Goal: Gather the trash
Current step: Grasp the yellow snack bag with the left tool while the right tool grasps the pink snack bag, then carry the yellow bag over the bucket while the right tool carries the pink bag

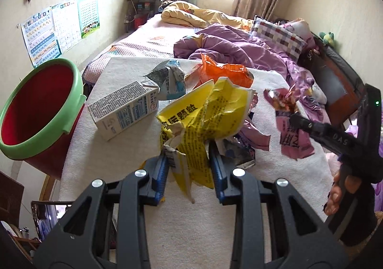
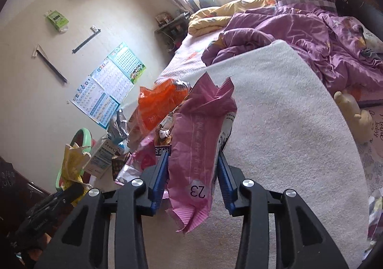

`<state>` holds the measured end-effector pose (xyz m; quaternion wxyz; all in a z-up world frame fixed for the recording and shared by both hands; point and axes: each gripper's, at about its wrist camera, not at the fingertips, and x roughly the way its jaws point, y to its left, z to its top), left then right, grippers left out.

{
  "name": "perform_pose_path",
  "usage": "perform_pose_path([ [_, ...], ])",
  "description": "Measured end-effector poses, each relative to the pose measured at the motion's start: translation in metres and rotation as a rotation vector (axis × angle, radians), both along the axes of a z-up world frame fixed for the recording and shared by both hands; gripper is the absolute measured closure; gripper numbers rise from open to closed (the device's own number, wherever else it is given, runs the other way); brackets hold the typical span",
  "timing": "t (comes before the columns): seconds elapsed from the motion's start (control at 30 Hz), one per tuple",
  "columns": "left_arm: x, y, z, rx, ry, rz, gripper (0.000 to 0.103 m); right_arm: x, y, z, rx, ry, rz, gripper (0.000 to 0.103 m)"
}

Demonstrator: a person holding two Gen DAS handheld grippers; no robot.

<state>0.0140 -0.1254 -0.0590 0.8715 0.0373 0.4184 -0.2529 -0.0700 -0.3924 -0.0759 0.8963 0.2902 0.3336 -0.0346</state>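
**A:** Left wrist view?

**B:** My left gripper (image 1: 188, 161) pinches the crumpled yellow wrapper (image 1: 203, 123), lifted clear of the white mat (image 1: 191, 221). Milk carton (image 1: 124, 108) lies near the mat's left edge; the red bucket (image 1: 40, 111) with its green rim stands just beyond that edge. Orange bag (image 1: 222, 73) sits toward the far edge.

**A:** Right wrist view?

**B:** My right gripper (image 2: 192, 171) is pressed on the pink wrapper (image 2: 198, 139), held above the mat (image 2: 287, 125). The remaining trash is heaped at the mat's left side; the purple quilt (image 2: 299, 30) lies past the far edge.
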Motion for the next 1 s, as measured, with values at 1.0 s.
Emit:
perform_pose_path([
  [1.0, 0.044, 0.149, 0.032, -0.032, -0.06, 0.241, 0.072, 0.061, 0.156, 0.058, -0.062, -0.126, 0.269, 0.064],
])
